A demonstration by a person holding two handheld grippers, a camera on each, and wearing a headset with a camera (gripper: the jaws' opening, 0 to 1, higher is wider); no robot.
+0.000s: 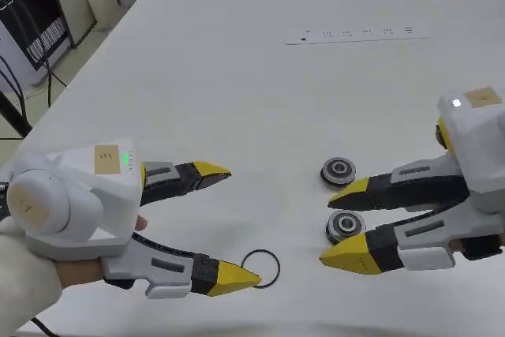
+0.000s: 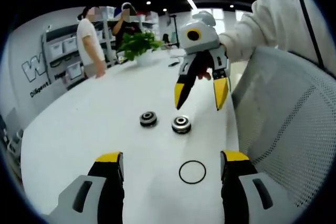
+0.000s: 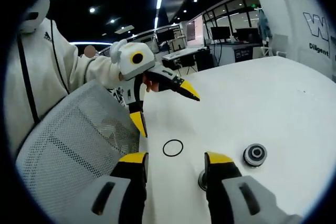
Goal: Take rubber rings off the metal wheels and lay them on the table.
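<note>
Here, flat on the white table [image 1: 197, 84]: one black rubber ring [image 1: 260, 267], just beside the near jaw tip of the left gripper [image 1: 237, 225], touching neither gripper. Left jaws spread wide, gripping nothing. Right gripper [image 1: 331, 226] jaws parted less widely, likewise empty, tips just short of two metal wheels: far wheel [image 1: 338, 171] clear of the jaws, near wheel [image 1: 346, 223] between the two yellow tips and partly covered by the lower one.

In the left gripper view, both wheels whole, side by side beyond the ring, under the right gripper. In the right gripper view, one wheel in full, the other half hidden behind that gripper's own jaw.

Far up the table, a white power strip [image 1: 355, 34]. Around it, an open office: ceiling spotlights, shelves, a potted plant [image 2: 139, 43], two people [image 2: 92, 40] at the table's far end, monitors [image 3: 226, 32], a white mesh chair [image 3: 79, 135] at the near edge.

Hard to tell whether the wheels' dark rims are rubber.
</note>
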